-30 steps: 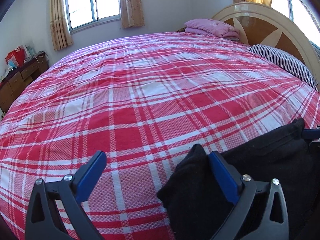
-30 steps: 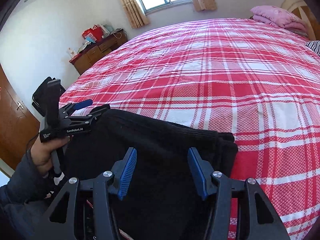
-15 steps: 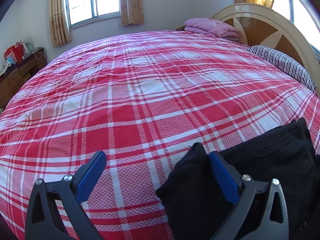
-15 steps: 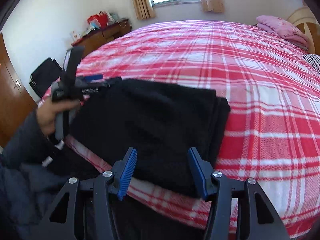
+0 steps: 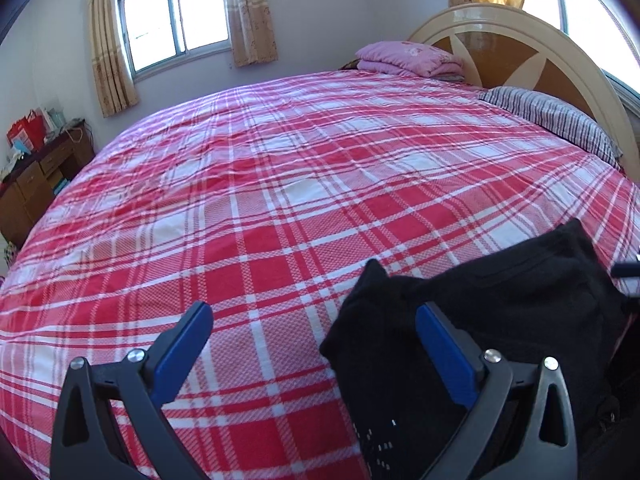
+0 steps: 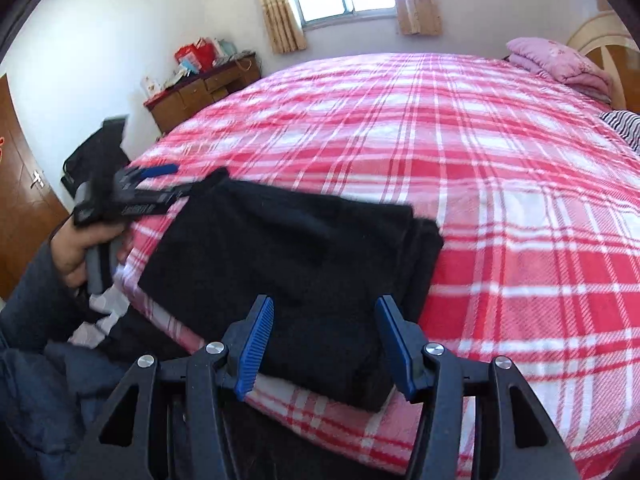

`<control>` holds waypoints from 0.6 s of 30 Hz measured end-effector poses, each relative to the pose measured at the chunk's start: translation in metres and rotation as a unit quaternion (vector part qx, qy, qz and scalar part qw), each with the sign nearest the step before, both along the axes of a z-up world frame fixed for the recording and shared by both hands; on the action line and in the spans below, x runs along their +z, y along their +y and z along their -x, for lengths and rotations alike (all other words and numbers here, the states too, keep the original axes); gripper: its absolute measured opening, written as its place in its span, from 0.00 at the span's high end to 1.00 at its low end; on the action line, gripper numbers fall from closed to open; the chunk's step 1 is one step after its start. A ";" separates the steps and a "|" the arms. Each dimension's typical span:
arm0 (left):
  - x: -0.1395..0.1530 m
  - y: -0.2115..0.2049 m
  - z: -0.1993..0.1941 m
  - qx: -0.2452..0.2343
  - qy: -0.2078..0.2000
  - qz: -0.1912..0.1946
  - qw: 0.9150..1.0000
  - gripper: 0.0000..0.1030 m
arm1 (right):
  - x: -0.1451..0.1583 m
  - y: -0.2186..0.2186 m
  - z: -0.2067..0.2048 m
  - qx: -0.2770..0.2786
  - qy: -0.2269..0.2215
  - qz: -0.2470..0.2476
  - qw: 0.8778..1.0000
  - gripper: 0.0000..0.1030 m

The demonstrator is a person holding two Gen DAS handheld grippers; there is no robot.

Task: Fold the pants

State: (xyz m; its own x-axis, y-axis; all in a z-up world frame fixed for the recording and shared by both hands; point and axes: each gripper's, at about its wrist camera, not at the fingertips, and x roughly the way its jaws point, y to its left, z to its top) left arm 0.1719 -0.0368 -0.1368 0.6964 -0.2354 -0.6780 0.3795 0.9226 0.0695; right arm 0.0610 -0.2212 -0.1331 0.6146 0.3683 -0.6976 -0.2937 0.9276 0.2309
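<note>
The black pants [image 6: 296,256] lie folded in a flat rectangle near the front edge of the red plaid bed [image 6: 500,184]. My right gripper [image 6: 326,340] hovers open over their near edge, with no cloth pinched between its blue pads. A hand holds my left gripper [image 6: 160,188] at the pants' far left corner. In the left wrist view the left gripper [image 5: 312,340] stands wide open. The pants [image 5: 500,320] lie under its right finger [image 5: 440,344], and one corner sticks up between the jaws without being gripped.
A folded pink quilt [image 5: 408,58] and a striped pillow [image 5: 552,120] lie by the headboard [image 5: 520,44]. A wooden dresser [image 6: 200,92] stands at the wall left of the bed, with a dark bag [image 6: 92,160] beside it. The person's dark sleeve [image 6: 36,312] is at lower left.
The right gripper has drawn back from the pants, so the whole folded stack and the bed's front edge now show. The left gripper has risen slightly at the corner. Both stayed open.
</note>
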 end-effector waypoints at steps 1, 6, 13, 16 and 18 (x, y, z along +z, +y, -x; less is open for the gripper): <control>0.001 -0.001 0.005 -0.007 0.000 -0.003 1.000 0.00 | 0.002 -0.001 -0.004 -0.006 -0.004 0.000 1.000 0.46; -0.005 -0.011 0.033 -0.042 0.003 -0.027 0.999 0.00 | 0.007 -0.008 -0.034 -0.029 -0.014 -0.027 0.999 0.44; -0.026 -0.022 0.032 -0.046 0.025 -0.030 0.998 0.00 | -0.011 0.002 -0.071 -0.073 0.017 0.051 0.996 0.44; -0.029 -0.022 0.031 -0.044 0.031 -0.017 0.998 0.00 | -0.018 -0.010 -0.070 -0.070 0.038 0.019 0.997 0.57; -0.029 -0.023 0.031 -0.044 0.028 -0.019 0.998 0.00 | -0.016 -0.014 -0.065 -0.068 0.038 0.009 0.997 0.77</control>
State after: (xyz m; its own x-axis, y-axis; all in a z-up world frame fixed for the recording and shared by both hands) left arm 0.1405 -0.0597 -0.1656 0.6342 -0.2678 -0.7254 0.4634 0.8826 0.0794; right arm 0.1262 -0.2356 -0.1486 0.6030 0.2715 -0.7501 -0.1473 0.9620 0.2298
